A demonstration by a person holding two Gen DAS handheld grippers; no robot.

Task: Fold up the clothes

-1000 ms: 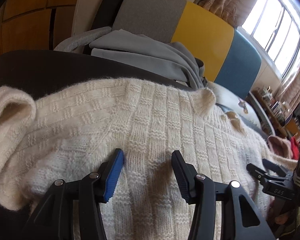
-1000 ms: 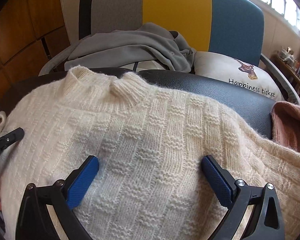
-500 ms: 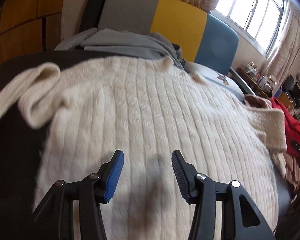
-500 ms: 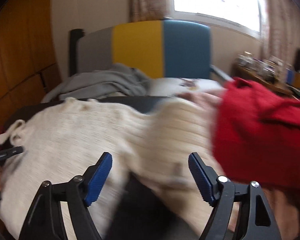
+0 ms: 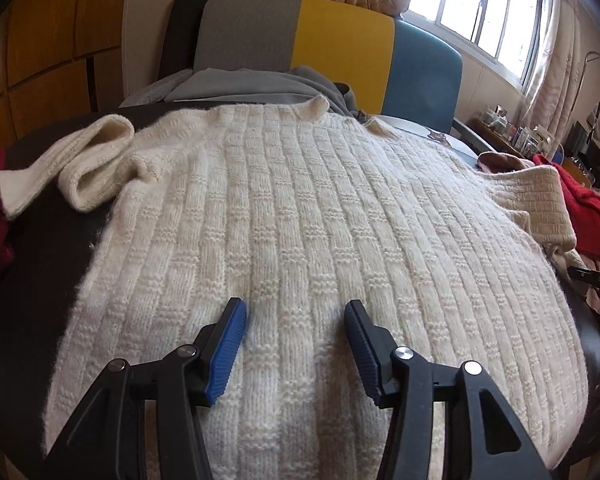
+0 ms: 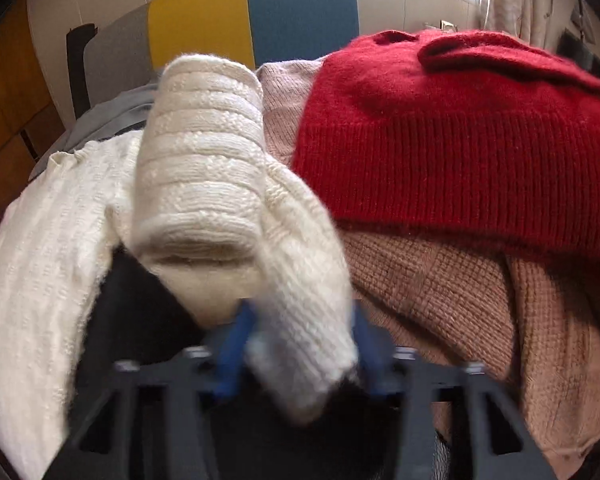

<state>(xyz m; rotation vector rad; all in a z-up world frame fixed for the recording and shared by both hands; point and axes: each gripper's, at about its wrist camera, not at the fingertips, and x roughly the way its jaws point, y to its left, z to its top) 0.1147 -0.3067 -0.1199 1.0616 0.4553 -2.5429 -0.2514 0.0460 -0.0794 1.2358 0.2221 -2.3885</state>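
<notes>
Right tongs (image 6: 300, 340) closing on cream sleeve (image 6: 300, 280) (blurred), left tongs (image 5: 296, 340) open

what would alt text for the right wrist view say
The right gripper, blurred by motion, is closing its jaws around a cream knit sweater's sleeve, near the cuff. A red knit garment lies over a tan-pink knit one just to the right, with a grey, yellow and blue chair back behind.
</notes>
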